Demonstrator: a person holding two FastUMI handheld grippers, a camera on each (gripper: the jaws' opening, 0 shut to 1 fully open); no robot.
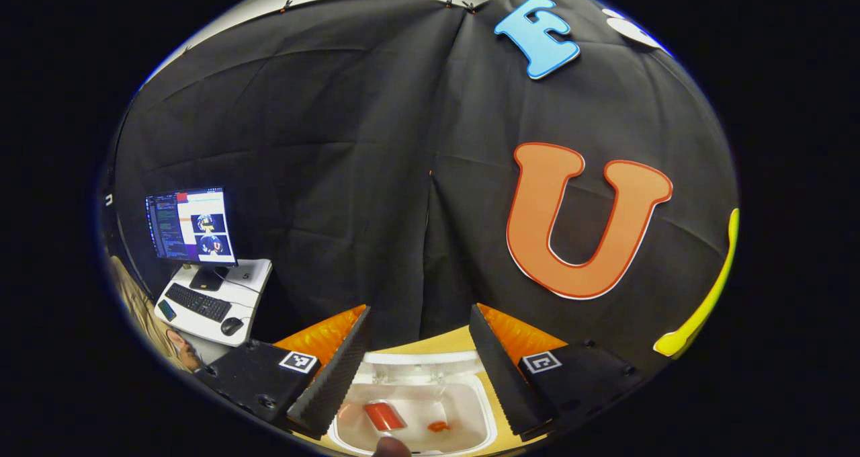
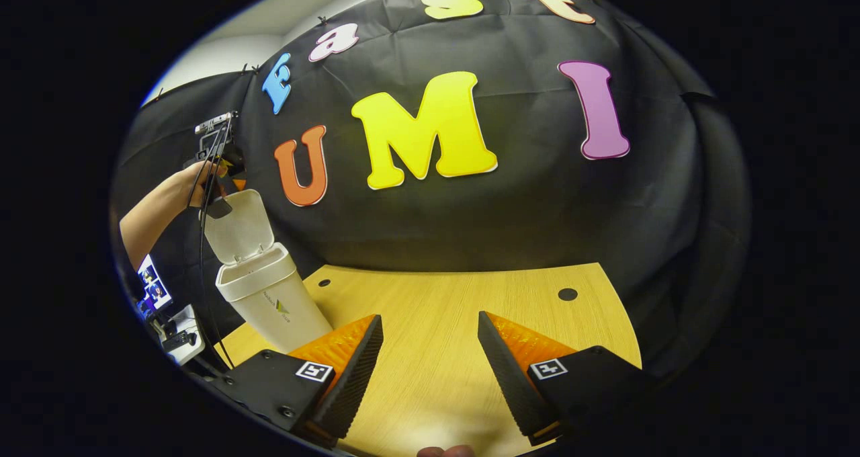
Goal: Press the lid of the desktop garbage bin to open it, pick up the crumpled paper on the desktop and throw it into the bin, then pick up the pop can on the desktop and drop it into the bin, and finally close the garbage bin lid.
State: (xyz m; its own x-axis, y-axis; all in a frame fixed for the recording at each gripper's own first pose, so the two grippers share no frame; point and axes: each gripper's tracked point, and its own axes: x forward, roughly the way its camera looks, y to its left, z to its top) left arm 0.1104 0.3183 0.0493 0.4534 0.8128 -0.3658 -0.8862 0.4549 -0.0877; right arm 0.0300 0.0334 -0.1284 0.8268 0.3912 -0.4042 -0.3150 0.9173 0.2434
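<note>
The white desktop bin [image 2: 269, 296] stands at the table's left end with its lid [image 2: 238, 228] swung up. My left gripper [image 1: 419, 312] hovers open right over the bin's mouth [image 1: 420, 361], nothing between its fingers. Down inside lies the red pop can [image 1: 384, 417], with a small orange scrap [image 1: 438, 427] beside it. The right gripper view shows the left gripper [image 2: 218, 175] held by a hand [image 2: 191, 178] just above the raised lid. My right gripper [image 2: 430, 319] is open and empty, low over the wooden table [image 2: 457, 296], to the right of the bin.
A side desk at the far left carries a monitor [image 1: 191, 225], a keyboard [image 1: 198, 302] and a mouse [image 1: 230, 325]. The tabletop has small dark holes [image 2: 568, 294]. Black cloth walls close the booth behind the table.
</note>
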